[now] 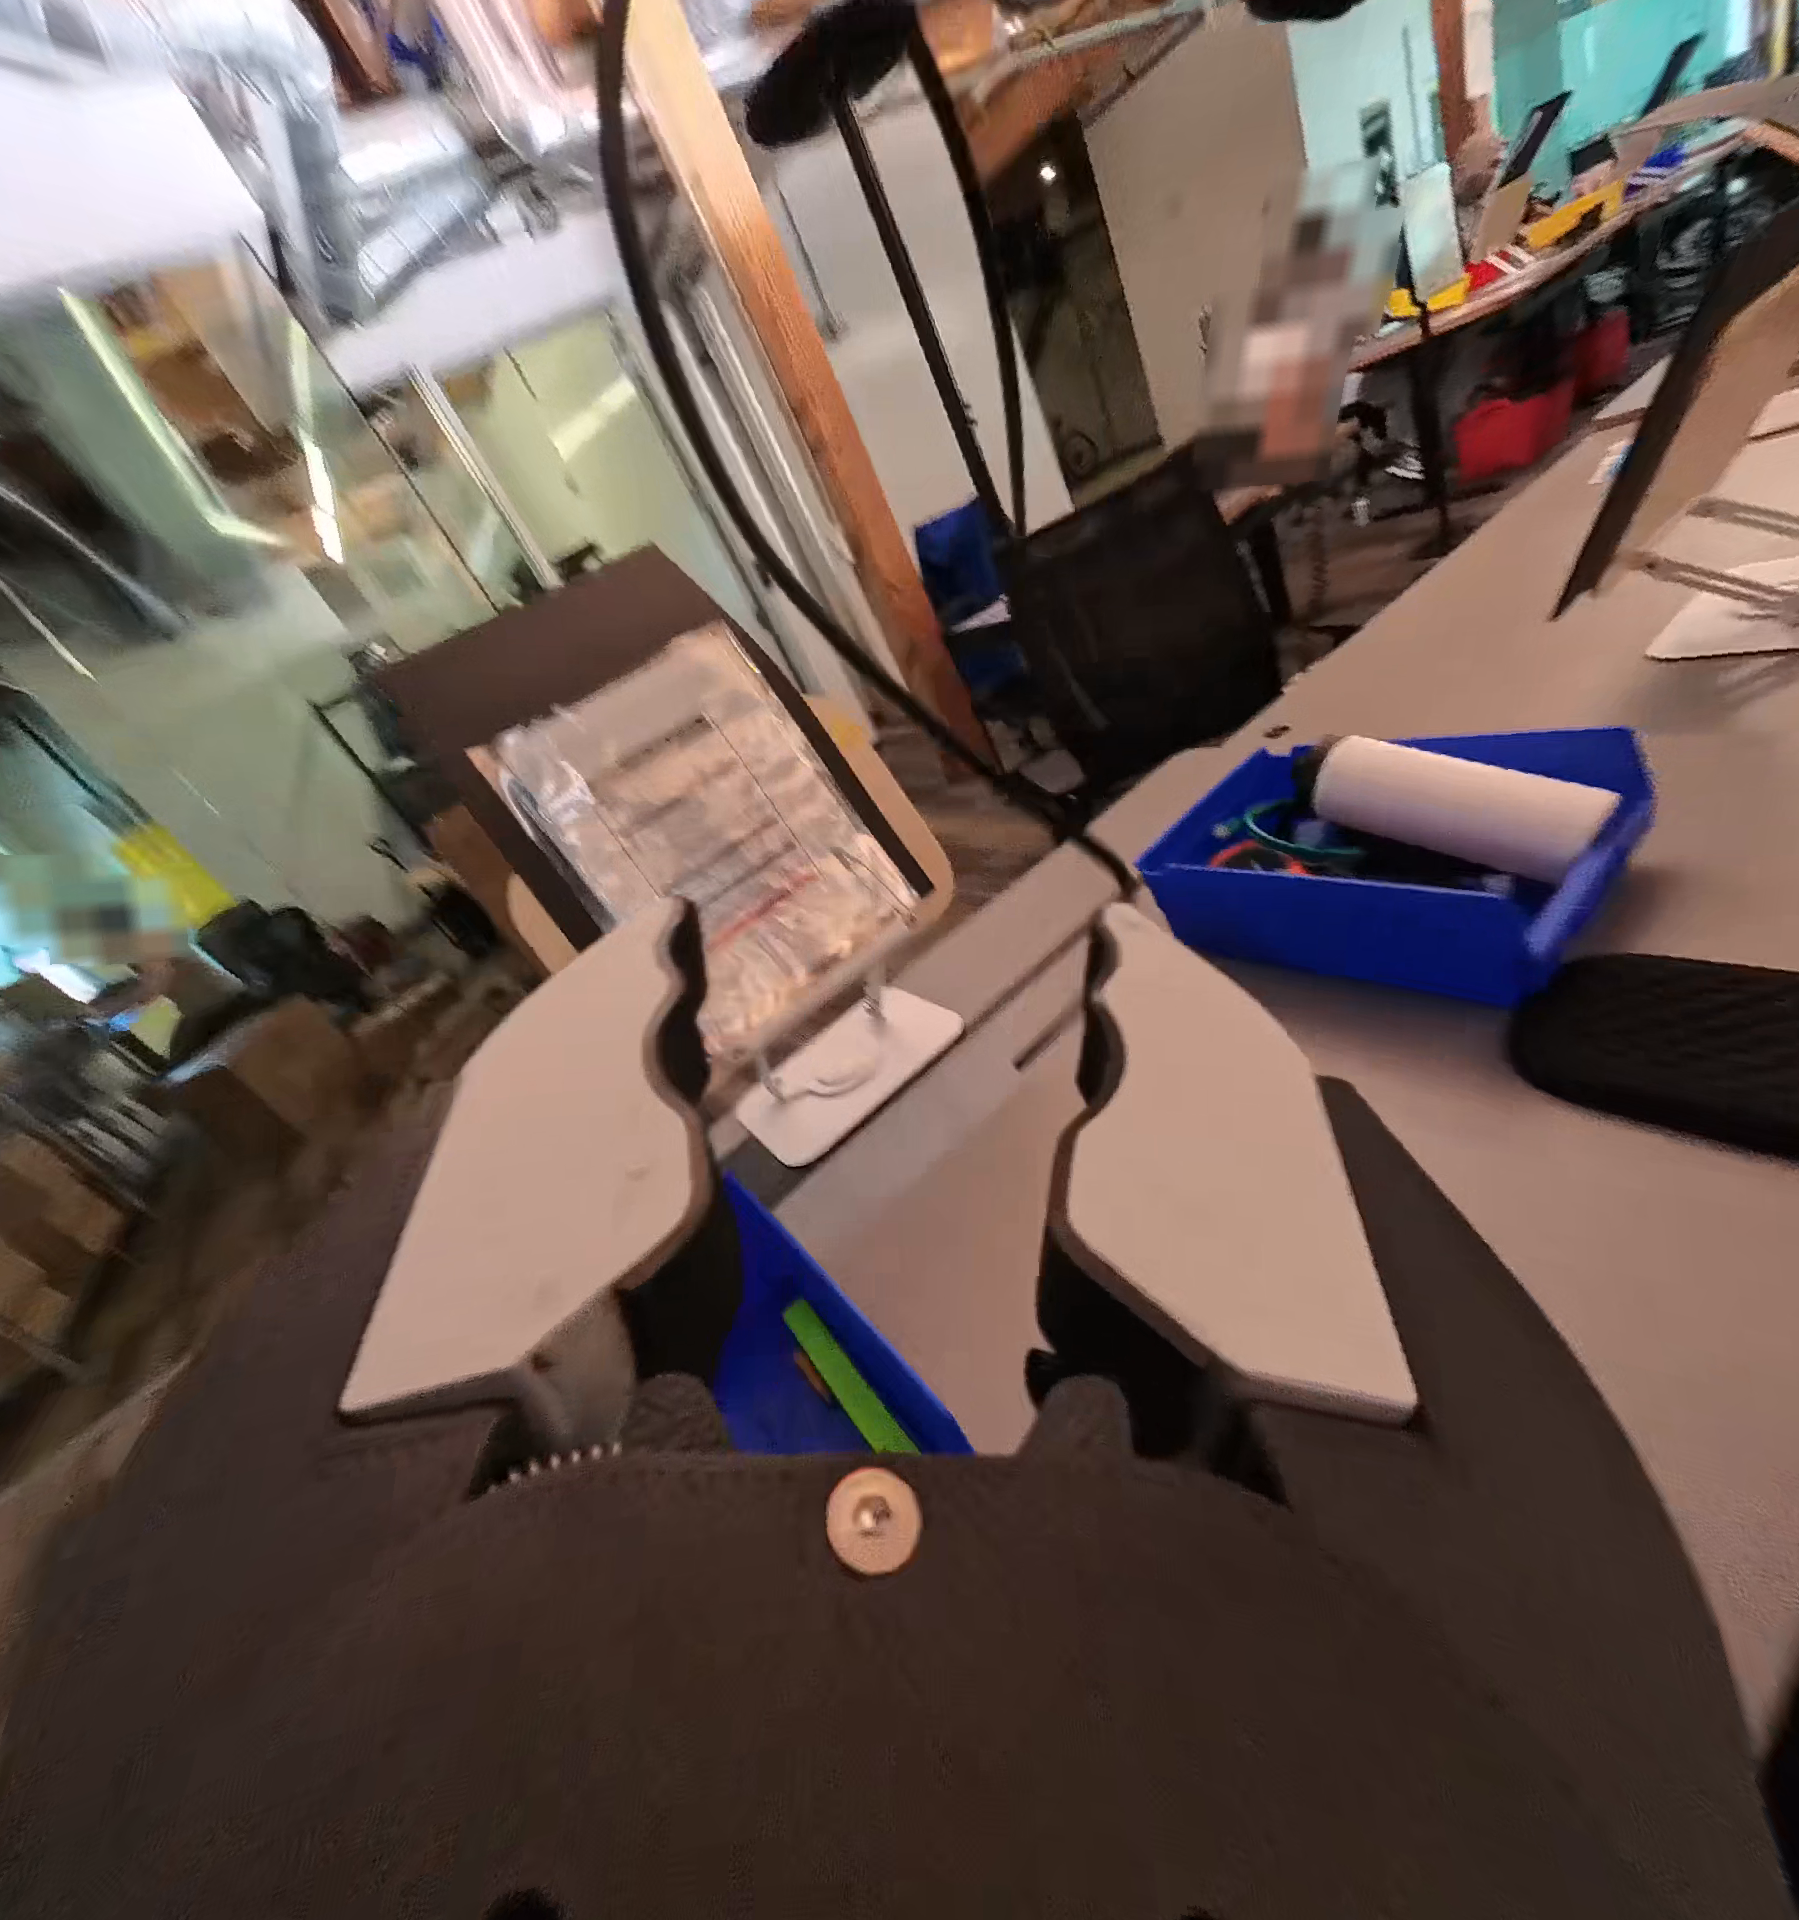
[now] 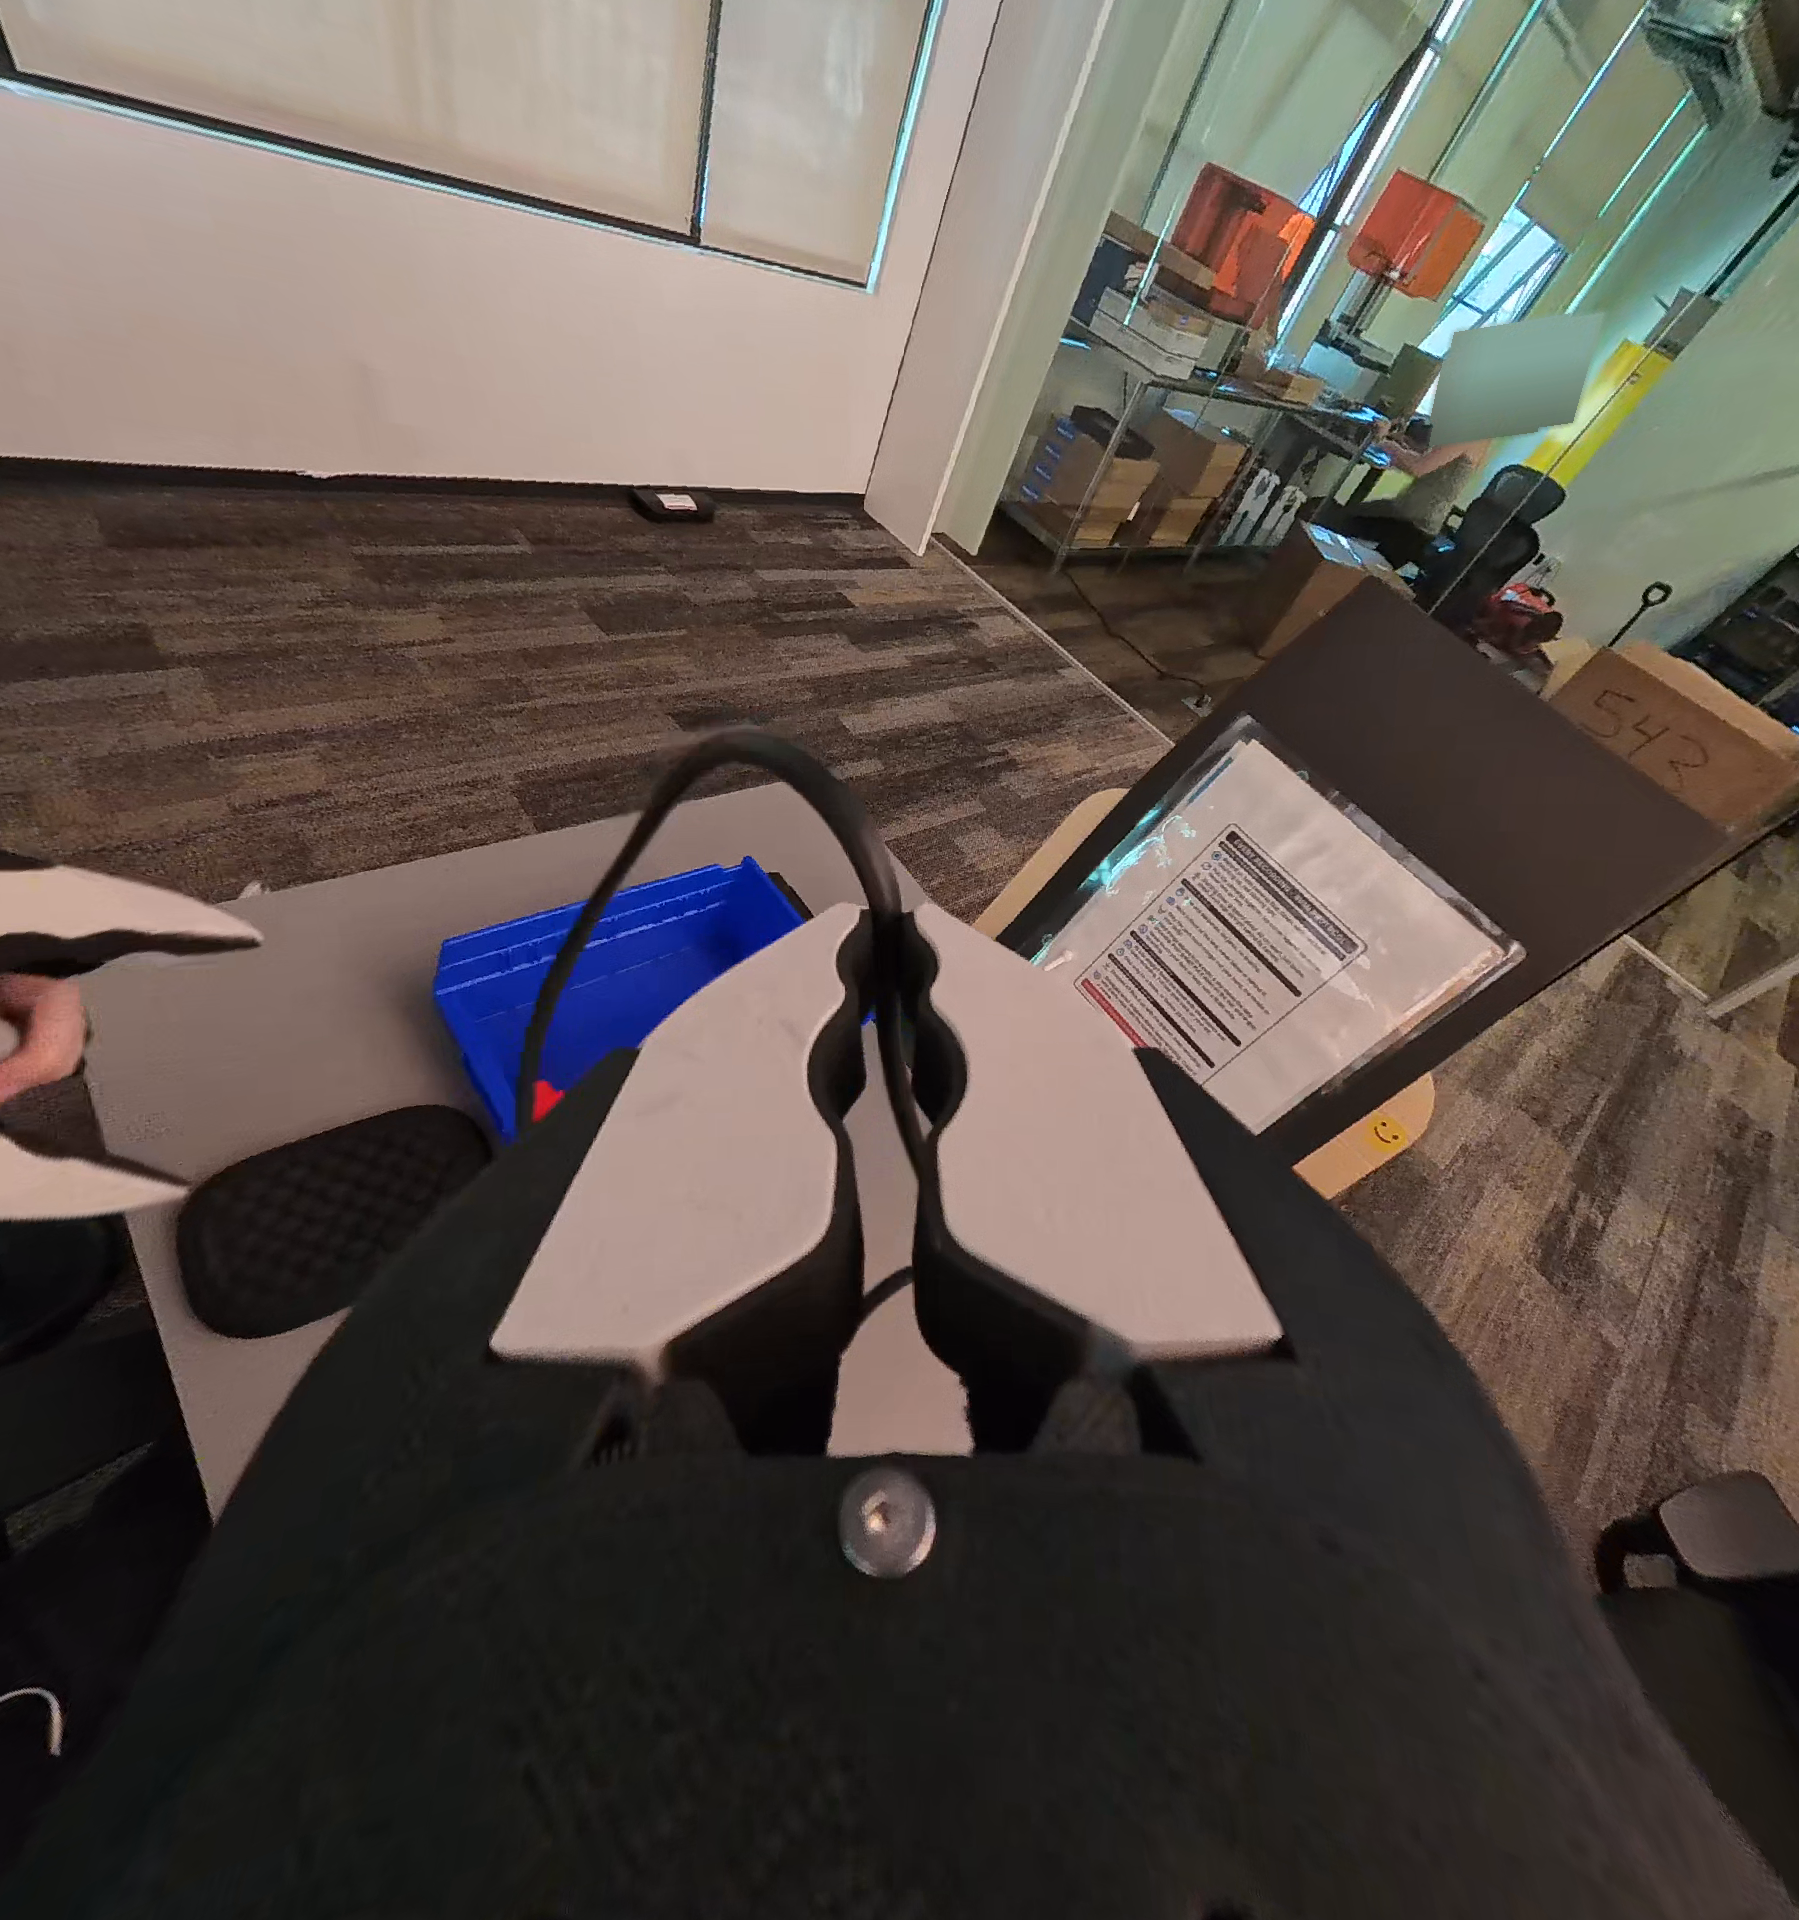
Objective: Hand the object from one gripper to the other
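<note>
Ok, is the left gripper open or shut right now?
Open. In its own view the left gripper shows a wide gap between its fingertips, with nothing between them. The black cable is pinched in the right gripper.

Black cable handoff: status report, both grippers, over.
Right gripper shut on black cable, loop arching above blue bin. Left gripper open, empty, off to the side. Nothing between them.

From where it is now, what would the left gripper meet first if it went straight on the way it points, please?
Probably the clear plastic sign holder standing on the grey table, seen right between the open left gripper fingers. The black cable hangs just beyond; depth is unclear.
</note>
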A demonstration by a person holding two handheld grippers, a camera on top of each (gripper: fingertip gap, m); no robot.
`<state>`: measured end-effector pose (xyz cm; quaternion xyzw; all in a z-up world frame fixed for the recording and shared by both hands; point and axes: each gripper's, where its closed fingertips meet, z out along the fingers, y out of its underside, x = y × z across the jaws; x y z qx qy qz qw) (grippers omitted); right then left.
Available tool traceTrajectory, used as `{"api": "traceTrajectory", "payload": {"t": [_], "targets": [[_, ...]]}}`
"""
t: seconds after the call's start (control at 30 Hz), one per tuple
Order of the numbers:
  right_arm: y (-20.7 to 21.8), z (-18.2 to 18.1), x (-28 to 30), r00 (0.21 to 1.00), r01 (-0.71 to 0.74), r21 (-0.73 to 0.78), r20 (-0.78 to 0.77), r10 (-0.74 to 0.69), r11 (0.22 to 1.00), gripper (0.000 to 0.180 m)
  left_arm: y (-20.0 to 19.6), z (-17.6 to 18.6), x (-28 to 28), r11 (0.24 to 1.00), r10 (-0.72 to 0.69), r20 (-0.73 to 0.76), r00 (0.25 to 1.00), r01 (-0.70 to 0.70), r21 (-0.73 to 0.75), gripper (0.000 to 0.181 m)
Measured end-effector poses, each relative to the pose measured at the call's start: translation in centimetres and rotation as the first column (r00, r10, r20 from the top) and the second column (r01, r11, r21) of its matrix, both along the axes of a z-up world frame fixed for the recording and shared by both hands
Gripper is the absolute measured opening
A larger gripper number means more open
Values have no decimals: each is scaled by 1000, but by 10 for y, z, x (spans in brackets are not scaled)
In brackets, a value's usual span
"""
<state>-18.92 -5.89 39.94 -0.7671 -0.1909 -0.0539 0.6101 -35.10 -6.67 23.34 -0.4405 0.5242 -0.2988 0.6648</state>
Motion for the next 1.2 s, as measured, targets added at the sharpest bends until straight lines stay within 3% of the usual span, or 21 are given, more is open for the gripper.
{"api": "traceTrajectory", "payload": {"t": [0.07,0.17,0.33,0.5,0.63,0.73,0.93,1.07,1.2], "targets": [[-2,-2,-4,1000,-5,2,17,5,1000,5,2,-1,14,999,12,33,999,-10,-43,89],[-6,-4,-13,999,-16,15,34,16,1000,5,2,-6,40,961,-87,108,990,112,-253,109],[-9,-12,-26,998,-13,1,63,13,1000,5,2,1,75,892,-132,233,964,218,-397,125],[-14,-28,-52,992,-68,-72,100,75,995,5,-26,10,108,928,-184,139,973,219,-301,122],[-25,-43,-88,972,-198,-151,98,213,969,5,-51,0,133,923,-305,0,952,296,-248,119],[-38,-50,-111,940,-296,-192,119,321,936,5,-56,-3,139,919,-341,-18,940,329,-217,118],[-69,-50,-139,849,-496,-248,65,525,832,5,-91,-5,119,793,-591,31,806,588,-158,105],[-90,-53,-146,768,-596,-292,63,637,748,5,-97,-16,106,775,-626,-15,780,621,-118,89],[-102,-60,-141,711,-631,-340,106,695,697,5,-100,-30,97,754,-654,-73,753,639,-153,87]]}}
